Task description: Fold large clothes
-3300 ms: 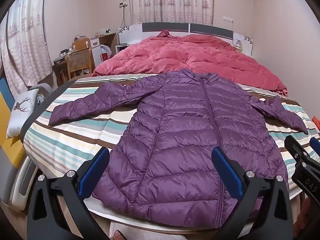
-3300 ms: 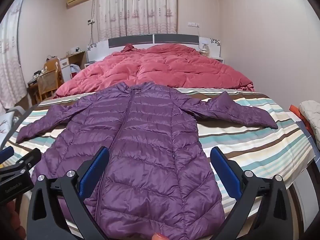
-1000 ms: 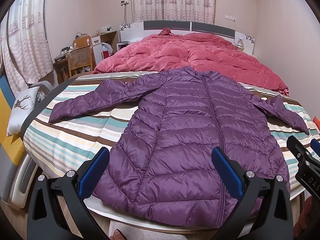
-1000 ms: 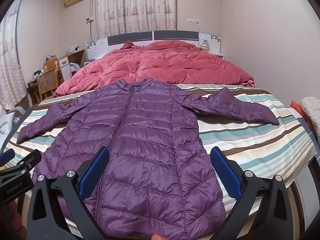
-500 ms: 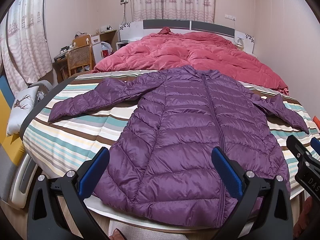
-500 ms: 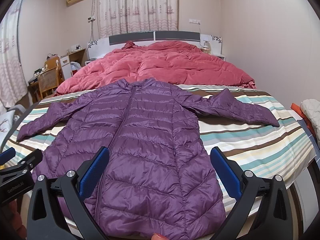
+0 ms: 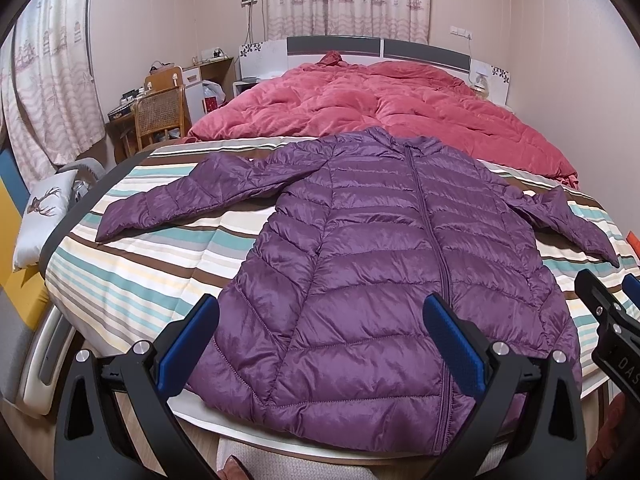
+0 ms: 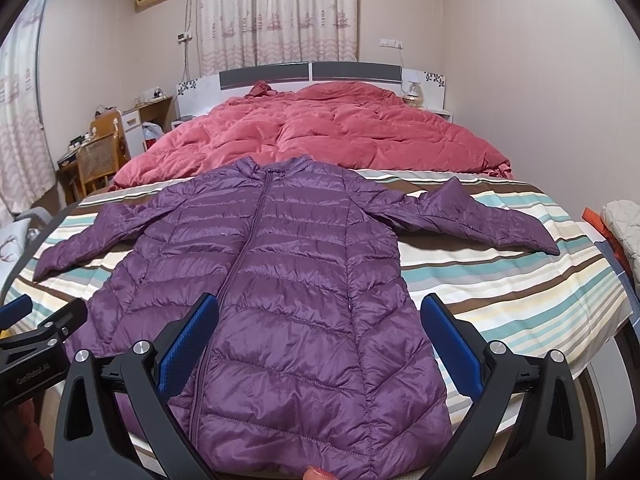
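Here, from the left wrist, the left gripper [image 7: 320,332] hangs spread wide above the purple jacket [image 7: 392,264], flat on the striped bedspread [image 7: 132,272]. From the right wrist, the right gripper [image 8: 319,334] gapes empty over its hem.

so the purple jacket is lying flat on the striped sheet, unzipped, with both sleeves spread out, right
Not quite: the jacket is zipped shut, and the left wrist view shows the zipper closed from collar down to hem. The rest holds: it lies flat on the striped sheet with both sleeves spread out.
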Demonstrator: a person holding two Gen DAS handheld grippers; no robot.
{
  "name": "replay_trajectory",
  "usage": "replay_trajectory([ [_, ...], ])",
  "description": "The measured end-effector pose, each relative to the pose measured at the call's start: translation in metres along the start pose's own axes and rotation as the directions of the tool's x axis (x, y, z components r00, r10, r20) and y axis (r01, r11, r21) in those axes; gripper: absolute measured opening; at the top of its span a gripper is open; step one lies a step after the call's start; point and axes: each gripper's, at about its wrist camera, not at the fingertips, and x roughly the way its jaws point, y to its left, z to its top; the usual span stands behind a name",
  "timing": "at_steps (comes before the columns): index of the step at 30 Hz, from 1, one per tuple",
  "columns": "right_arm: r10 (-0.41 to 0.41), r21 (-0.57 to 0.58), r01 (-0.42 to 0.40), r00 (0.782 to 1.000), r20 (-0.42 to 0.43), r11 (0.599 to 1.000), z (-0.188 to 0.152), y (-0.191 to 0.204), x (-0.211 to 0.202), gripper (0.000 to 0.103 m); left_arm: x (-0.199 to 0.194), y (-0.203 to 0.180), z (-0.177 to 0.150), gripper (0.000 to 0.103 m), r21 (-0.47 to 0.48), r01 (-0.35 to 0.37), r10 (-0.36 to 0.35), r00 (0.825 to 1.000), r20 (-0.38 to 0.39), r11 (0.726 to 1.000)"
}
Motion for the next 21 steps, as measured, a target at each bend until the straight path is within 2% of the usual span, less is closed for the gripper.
replay_trajectory([
  [4,0.010,0.004,-0.010,1.000,0.003,1.000,0.000,0.000,0.000,0.100,0.004,0.000,-0.001,0.101,0.001,0.003,-0.003,1.000,-0.013,1.000],
  [8,0.017,-0.004,-0.017,1.000,0.025,1.000,0.001,-0.002,0.002,0.100,0.012,0.005,0.000,0.101,-0.021,0.071,-0.072,0.996,-0.046,0.997],
  [9,0.031,-0.011,-0.031,0.999,0.038,0.999,0.002,-0.003,0.002,0.100,0.013,0.008,0.000,0.101,-0.032,0.086,-0.087,0.995,-0.044,0.996],
  [11,0.130,-0.025,-0.128,0.990,0.052,0.991,0.004,-0.006,0.007,0.100,0.015,0.013,-0.001,0.101,-0.054,0.107,-0.108,0.994,-0.024,0.993],
  [15,0.135,0.010,-0.135,0.991,-0.019,0.991,0.004,-0.019,0.026,0.100,0.027,0.020,0.003,0.101,-0.035,0.050,-0.050,0.999,0.013,0.998],
  [21,0.093,0.070,-0.086,0.989,-0.115,0.994,0.006,-0.053,0.061,0.100,0.062,0.031,0.015,0.101,-0.026,0.020,-0.020,1.000,-0.015,0.999],
])
